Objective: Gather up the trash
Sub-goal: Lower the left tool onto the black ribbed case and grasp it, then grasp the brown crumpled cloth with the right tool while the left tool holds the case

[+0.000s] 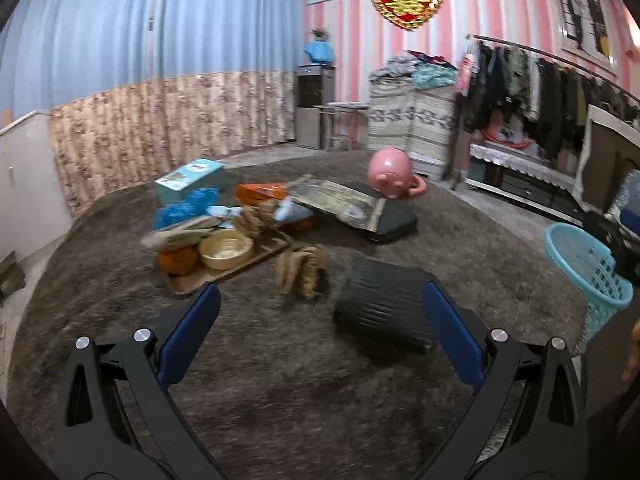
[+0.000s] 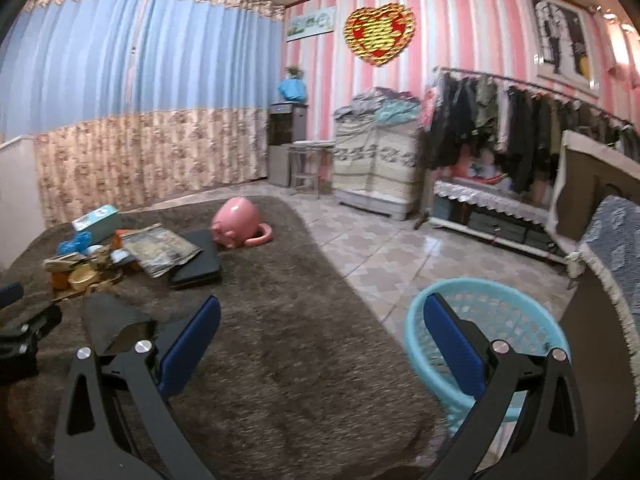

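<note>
My left gripper [image 1: 320, 328] is open above a brown shaggy rug [image 1: 280, 400], empty. Just ahead of it lie a dark ribbed bag-like object [image 1: 380, 308] and a tan knotted rope bundle [image 1: 298, 270]. Further back is a clutter pile: a tray [image 1: 192, 282] with a cream bowl [image 1: 226, 248] and an orange fruit [image 1: 178, 260], blue crumpled plastic [image 1: 188, 208], an orange packet [image 1: 260, 192], an old magazine [image 1: 340, 200]. My right gripper [image 2: 320, 344] is open and empty, with the turquoise mesh basket [image 2: 492, 308] right behind its right finger.
A pink pig-shaped pot [image 1: 390, 168] and a light blue box [image 1: 190, 178] sit on the rug. The turquoise basket [image 1: 588, 272] stands at the rug's right edge. A clothes rack [image 2: 520, 128], a covered cabinet [image 2: 376, 160] and tiled floor [image 2: 380, 248] lie beyond.
</note>
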Demonstrator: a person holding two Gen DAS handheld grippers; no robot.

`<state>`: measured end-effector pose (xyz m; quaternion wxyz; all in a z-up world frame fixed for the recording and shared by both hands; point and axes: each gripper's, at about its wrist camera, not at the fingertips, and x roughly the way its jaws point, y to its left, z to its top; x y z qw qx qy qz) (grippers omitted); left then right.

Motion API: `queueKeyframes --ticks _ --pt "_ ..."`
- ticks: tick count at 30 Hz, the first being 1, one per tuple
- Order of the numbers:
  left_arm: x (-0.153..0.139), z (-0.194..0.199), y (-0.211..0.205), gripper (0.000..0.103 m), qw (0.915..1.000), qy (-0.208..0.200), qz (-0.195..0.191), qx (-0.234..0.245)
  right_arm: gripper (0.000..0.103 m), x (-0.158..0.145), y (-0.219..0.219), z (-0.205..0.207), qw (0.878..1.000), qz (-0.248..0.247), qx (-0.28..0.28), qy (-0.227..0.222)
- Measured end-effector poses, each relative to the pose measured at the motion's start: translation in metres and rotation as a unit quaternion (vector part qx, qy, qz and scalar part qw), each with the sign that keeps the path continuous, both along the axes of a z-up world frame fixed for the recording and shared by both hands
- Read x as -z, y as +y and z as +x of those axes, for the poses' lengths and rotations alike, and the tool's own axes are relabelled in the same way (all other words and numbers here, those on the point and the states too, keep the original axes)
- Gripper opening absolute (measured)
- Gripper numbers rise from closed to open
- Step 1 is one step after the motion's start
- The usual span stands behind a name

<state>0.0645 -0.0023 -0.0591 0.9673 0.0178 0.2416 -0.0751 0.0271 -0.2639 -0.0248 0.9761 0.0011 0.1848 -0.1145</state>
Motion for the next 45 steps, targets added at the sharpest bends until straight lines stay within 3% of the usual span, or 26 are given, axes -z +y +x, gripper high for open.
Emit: queueKeyframes --ticks 3,11,17,24,25,29,36,40,45 --pt "0.009 0.005 -0.012 0.098 0.9997 0.012 0.008 0.019 0.099 0.002 -0.008 0.000 0.999 0.002 0.032 0.001" --pt "0.022 0.025 -0.031 0.098 0.9968 0.042 0.020 0.065 0.099 0.013 -0.020 0.012 0.998 0.026 0.055 0.036" --pt "0.026 0.043 -0.037 0.098 0.9944 0.057 0.023 0.085 0.099 0.026 -0.028 0.023 0.994 0.071 0.042 0.074" --pt "0.035 0.066 -0.036 0.097 0.9877 0.109 -0.002 0.112 0.099 0.029 -0.034 0.025 0.992 0.083 0.056 0.071" --pt "0.035 0.067 -0.037 0.096 0.9876 0.110 -0.001 0.112 0.099 0.029 -0.034 0.025 0.993 0.079 0.061 0.070" --pt "0.037 0.063 -0.045 0.075 0.9858 0.115 0.016 0.121 0.099 0.027 -0.031 0.027 0.994 0.069 0.056 0.066" --pt "0.020 0.048 -0.033 0.073 0.9891 0.091 0.009 0.115 0.099 0.024 -0.021 0.026 0.997 0.052 0.041 0.050" --pt "-0.003 0.036 0.003 0.073 0.9942 0.062 -0.013 0.087 0.099 0.026 -0.006 0.030 0.997 0.033 0.026 0.059" --pt "-0.014 0.034 0.053 0.073 0.9981 0.051 -0.007 0.035 0.099 0.028 0.034 0.041 0.997 0.018 -0.029 0.072"
